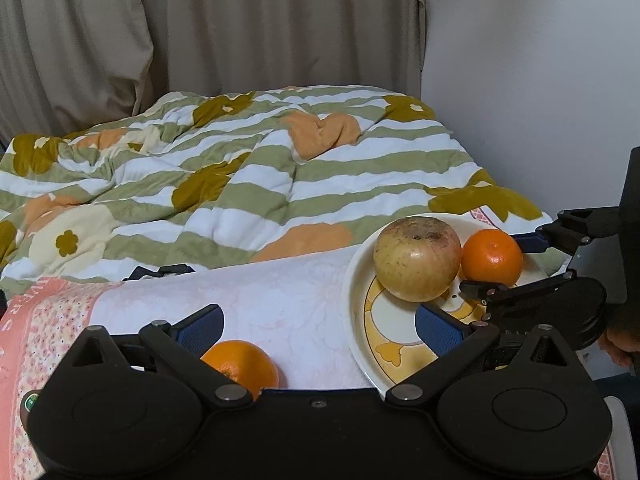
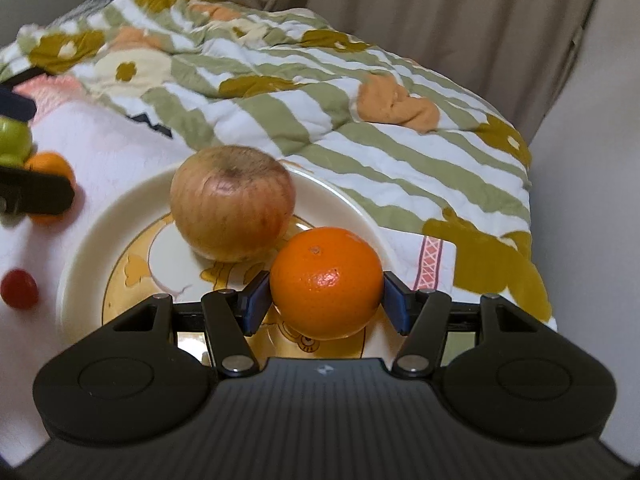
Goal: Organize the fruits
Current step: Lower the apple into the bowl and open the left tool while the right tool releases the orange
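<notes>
Now, from my seat at the remote station, reading left to right: in the right wrist view a green fruit sits at the far left edge, partly cut off, with a small red fruit nearer me on the pale pink cloth; my left tool has its blue pads spread wide with nothing between them, and a loose orange lies on the cloth just beside its left pad, apart from the plate; the same loose orange shows in the right wrist view partly behind the left tool's black finger; further right stands the cream plate, with a yellow cartoon pattern, and on it a large yellowish-brown apple rests upright, stem hollow upward; just right of the apple, my right tool is clamped on a second orange, both pads pressed to its sides over the plate; whether it touches the plate I cannot tell; behind everything lies a striped floral quilt on the bed, with beige curtains beyond.
</notes>
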Demonstrator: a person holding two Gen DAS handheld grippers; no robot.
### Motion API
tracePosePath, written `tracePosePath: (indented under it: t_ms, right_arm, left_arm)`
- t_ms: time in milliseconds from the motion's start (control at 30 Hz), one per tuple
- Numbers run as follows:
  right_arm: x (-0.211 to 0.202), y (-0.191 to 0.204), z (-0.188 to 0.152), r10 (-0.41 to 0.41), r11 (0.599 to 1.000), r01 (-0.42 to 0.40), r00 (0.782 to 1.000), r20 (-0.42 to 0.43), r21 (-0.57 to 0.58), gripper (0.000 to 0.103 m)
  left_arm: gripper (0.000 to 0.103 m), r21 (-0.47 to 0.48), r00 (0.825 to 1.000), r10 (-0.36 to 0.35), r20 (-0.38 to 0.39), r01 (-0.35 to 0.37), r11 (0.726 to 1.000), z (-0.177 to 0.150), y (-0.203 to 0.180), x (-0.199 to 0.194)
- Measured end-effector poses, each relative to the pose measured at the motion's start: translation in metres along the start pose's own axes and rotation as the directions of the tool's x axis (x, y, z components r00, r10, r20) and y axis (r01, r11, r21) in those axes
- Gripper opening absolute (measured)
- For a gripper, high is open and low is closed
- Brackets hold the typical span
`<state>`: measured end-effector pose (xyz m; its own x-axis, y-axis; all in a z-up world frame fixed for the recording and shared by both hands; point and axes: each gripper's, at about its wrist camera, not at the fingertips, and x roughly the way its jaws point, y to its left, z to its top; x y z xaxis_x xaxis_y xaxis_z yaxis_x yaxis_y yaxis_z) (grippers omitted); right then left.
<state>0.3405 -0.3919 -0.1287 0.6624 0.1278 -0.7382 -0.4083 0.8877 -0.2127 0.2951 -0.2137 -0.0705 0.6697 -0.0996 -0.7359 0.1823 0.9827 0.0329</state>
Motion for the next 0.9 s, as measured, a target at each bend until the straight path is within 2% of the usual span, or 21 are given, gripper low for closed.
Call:
tracePosePath:
  t_ms: [33, 67, 100, 200, 433, 633, 900]
  right_arm:
    - [-0.001, 0.002, -0.001, -0.004, 1.000, 0.004, 1.000, 0.006, -0.006, 0.076]
    - [-0.005, 0.003, -0.001, -0.016, 1.000, 0.016, 0.999, 0.028, -0.016, 0.087]
    - [-0.009, 0.005, -0.001, -0.024, 0.999, 0.025, 0.999, 0.049, -0.024, 0.103]
    - [-0.021, 0.004, -0.001, -0.021, 1.000, 0.022, 0.995, 0.101, -0.016, 0.103]
    - [-0.045, -0.003, 0.004, -0.038, 0.998, 0.033, 0.994, 0.104, 0.052, 0.103]
    - [-0.091, -0.003, 0.006, -0.056, 0.990, 0.040, 0.992, 0.113, 0.134, 0.103]
    - [-0.160, 0.027, 0.002, -0.062, 0.968, 0.034, 0.992, 0.106, 0.250, 0.103]
  left_arm:
    - [0.103, -0.002, 1.000, 0.003, -0.001, -0.003, 1.000, -0.001, 0.000, 0.000]
    - [0.103, -0.005, 1.000, 0.008, -0.001, -0.008, 1.000, -0.001, 0.000, -0.001]
    - [0.103, -0.007, 1.000, 0.013, -0.001, -0.013, 1.000, -0.001, -0.001, -0.002]
    - [0.103, -0.020, 1.000, 0.025, -0.001, -0.025, 0.999, -0.003, 0.000, -0.007]
    - [0.103, -0.033, 0.998, 0.039, 0.044, -0.037, 0.999, -0.006, 0.004, -0.037]
    - [0.103, -0.063, 0.995, 0.044, 0.085, -0.039, 0.997, -0.015, 0.016, -0.074]
    - [0.103, -0.109, 0.991, 0.046, 0.127, -0.033, 0.993, -0.041, 0.044, -0.131]
